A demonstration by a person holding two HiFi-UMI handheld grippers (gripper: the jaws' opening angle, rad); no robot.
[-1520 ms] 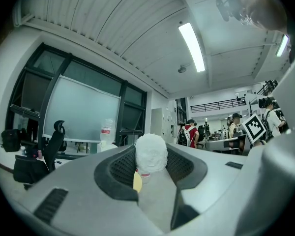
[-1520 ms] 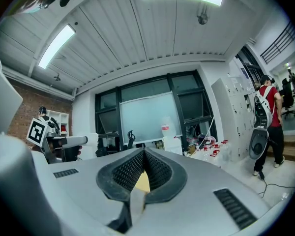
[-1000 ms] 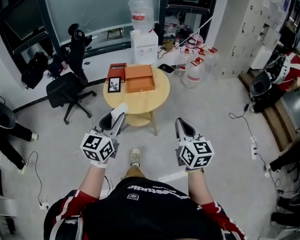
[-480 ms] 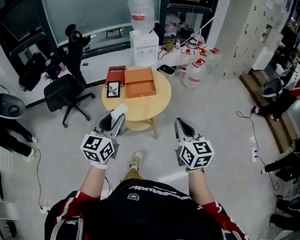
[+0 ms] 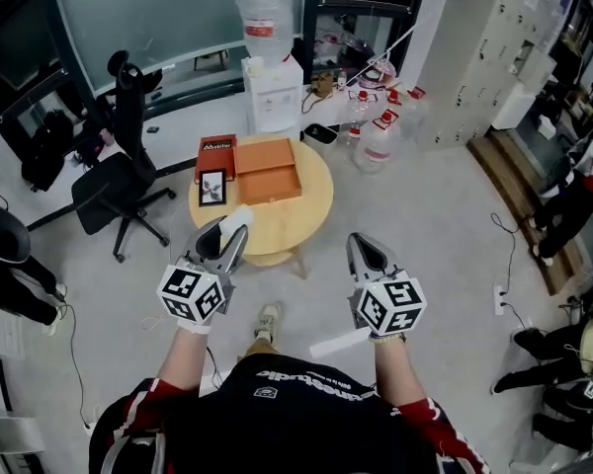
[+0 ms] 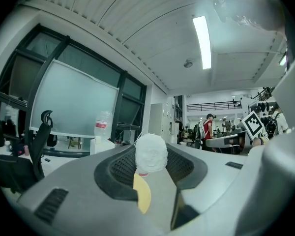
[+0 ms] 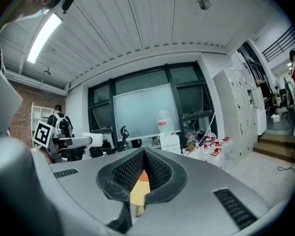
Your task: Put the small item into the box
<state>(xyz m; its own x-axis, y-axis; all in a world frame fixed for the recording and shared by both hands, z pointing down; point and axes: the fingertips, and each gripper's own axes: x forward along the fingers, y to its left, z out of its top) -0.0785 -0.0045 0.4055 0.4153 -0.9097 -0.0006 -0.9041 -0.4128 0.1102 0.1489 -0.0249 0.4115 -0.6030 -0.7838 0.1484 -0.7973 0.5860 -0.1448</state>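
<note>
**A:** Head view first. What has changed in the last second?

**B:** The round bench (image 5: 311,205) and everything on it now sit lower and further left in the picture, closer to both grippers. The orange box (image 5: 272,181) lies open on it, with a red carton (image 5: 215,147) and a black-framed card (image 5: 212,188) just beside it on the left. A second ago the tip of the left gripper (image 5: 232,227) only reached the bench's near edge. Now it overlaps the top.

**A:** And the small item?

**B:** The small item (image 5: 235,215) is white and sticks out past the left fingers, well short of the box. Its long axis runs along the fingers, pointing up the picture toward the bench and leaning a little right. The right gripper (image 5: 362,245) points the same way beside it, off the bench's right edge.

**A:** What does the left gripper view show?

**B:** The small item (image 6: 151,154) is seen end-on here, a rough white lump with a narrow neck below, so its length doesn't show. It sits at the tip between the dark pads, which stand wide and hold it. A patch of pale bench (image 6: 143,198) shows under it. The water dispenser (image 6: 102,129) and an office chair (image 6: 39,132) stand beyond.

**A:** And the right gripper view?

**B:** On the right gripper (image 7: 143,156) the fingers meet at their tips, closed on nothing. Only a narrow wedge gapes lower down, and a sliver of orange above pale wood shows through it.
</note>
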